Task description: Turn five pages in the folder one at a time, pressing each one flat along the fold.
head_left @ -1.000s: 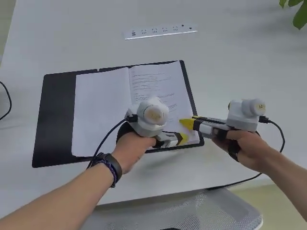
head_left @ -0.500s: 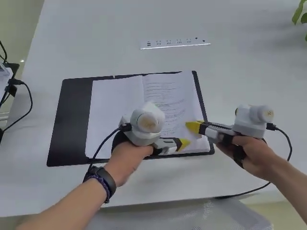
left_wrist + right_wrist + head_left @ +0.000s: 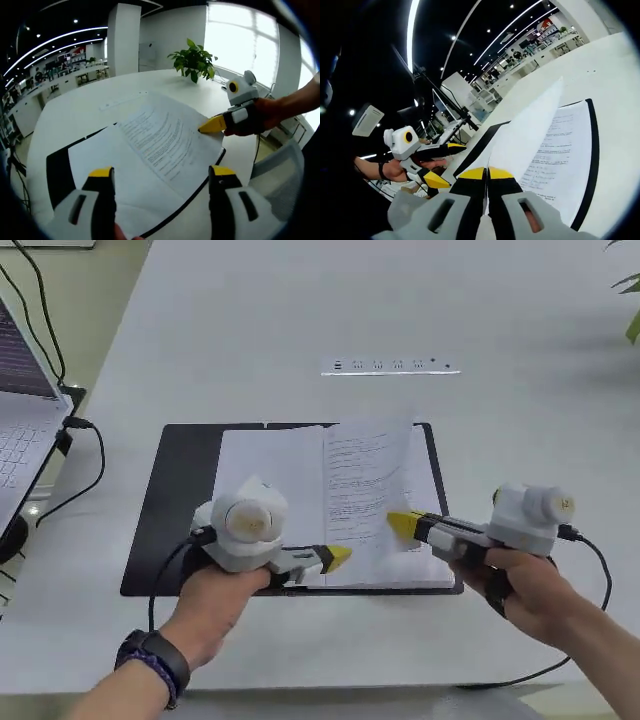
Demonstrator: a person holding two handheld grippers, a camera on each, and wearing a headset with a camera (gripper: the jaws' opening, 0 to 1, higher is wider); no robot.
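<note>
Left hand-held gripper point(image 3: 338, 558) and right hand-held gripper point(image 3: 402, 524) are white, yellow-tipped, black-cabled.

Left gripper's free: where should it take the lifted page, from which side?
Probably the near bottom edge of the lifted page, from the person's side: it arches up clear there, the right gripper pinching its outer edge, and the fold side lies flat.
</note>
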